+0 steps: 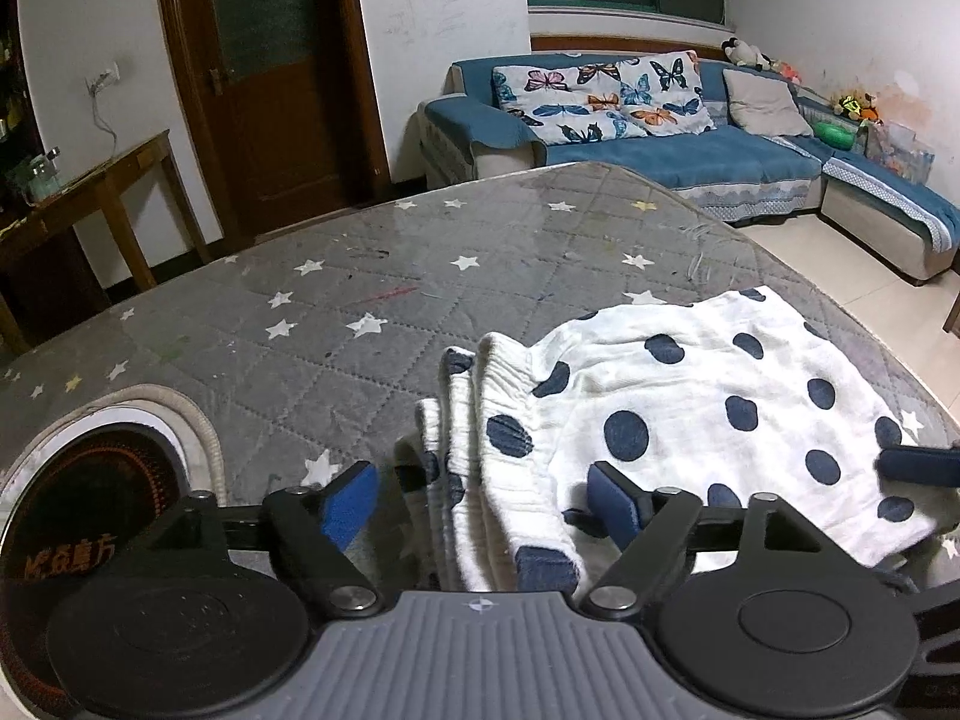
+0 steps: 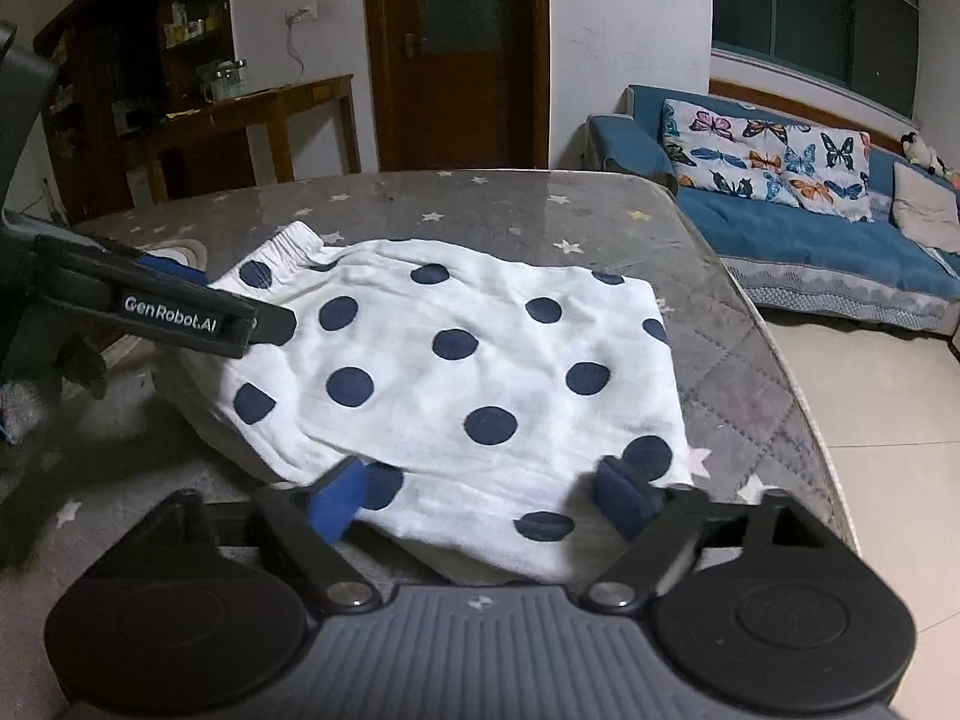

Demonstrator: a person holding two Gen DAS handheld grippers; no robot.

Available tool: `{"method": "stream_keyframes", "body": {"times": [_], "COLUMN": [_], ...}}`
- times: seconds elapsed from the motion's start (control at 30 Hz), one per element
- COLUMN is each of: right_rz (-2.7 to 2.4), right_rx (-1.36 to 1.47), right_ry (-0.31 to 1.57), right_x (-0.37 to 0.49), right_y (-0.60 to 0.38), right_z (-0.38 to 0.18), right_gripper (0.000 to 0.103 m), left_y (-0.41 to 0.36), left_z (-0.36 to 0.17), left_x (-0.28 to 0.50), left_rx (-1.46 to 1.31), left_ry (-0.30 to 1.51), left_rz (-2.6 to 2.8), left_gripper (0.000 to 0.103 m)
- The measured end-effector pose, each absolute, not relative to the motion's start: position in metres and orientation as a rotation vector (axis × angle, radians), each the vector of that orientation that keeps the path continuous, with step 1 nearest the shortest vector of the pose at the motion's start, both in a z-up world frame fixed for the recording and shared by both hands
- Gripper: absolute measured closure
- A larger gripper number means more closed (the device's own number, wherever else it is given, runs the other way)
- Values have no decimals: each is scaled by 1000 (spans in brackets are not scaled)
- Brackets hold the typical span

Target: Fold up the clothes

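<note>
A white garment with navy polka dots [image 1: 690, 396] lies folded on the grey star-print table cover [image 1: 336, 300]; it also shows in the right wrist view [image 2: 456, 360]. Its gathered waistband edge [image 1: 486, 462] lies between the open fingers of my left gripper [image 1: 480, 495]. My right gripper [image 2: 486, 495] is open over the garment's near hem, its blue pads on either side. The left gripper's finger [image 2: 180, 312] shows in the right wrist view at the garment's left edge. A right fingertip [image 1: 918, 465] shows at the right of the left wrist view.
A round black device with a cord [image 1: 90, 498] sits on the table at the left. A blue sofa with butterfly cushions [image 1: 660, 138] stands beyond the table. A wooden side table [image 2: 252, 114] and a brown door [image 2: 456, 54] are at the back. Tiled floor [image 2: 870, 396] lies to the right.
</note>
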State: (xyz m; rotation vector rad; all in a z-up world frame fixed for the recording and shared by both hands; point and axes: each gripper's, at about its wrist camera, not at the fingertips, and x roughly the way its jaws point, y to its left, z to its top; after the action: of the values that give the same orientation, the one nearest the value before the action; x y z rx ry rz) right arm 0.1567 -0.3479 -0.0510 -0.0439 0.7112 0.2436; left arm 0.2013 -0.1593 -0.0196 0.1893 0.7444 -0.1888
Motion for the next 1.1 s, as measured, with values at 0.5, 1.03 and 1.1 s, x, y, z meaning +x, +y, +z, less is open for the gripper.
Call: {"method": "stream_keyframes", "body": {"times": [0.5, 1.03, 1.1], "right_rz": [206, 200, 202], "right_rx": [-111, -173, -171], "right_ry": [749, 740, 728], "right_x": [154, 151, 152], "right_y": [-323, -311, -313], "right_z": [-52, -42, -37], "right_gripper": [0, 0, 0], "left_y": [-158, -154, -154], "left_z": [-12, -25, -23], "left_x": [198, 209, 209], "left_rx": [195, 201, 198], "left_ry": [729, 769, 769], "left_rz": [-168, -141, -141], "left_gripper": [12, 6, 6]}}
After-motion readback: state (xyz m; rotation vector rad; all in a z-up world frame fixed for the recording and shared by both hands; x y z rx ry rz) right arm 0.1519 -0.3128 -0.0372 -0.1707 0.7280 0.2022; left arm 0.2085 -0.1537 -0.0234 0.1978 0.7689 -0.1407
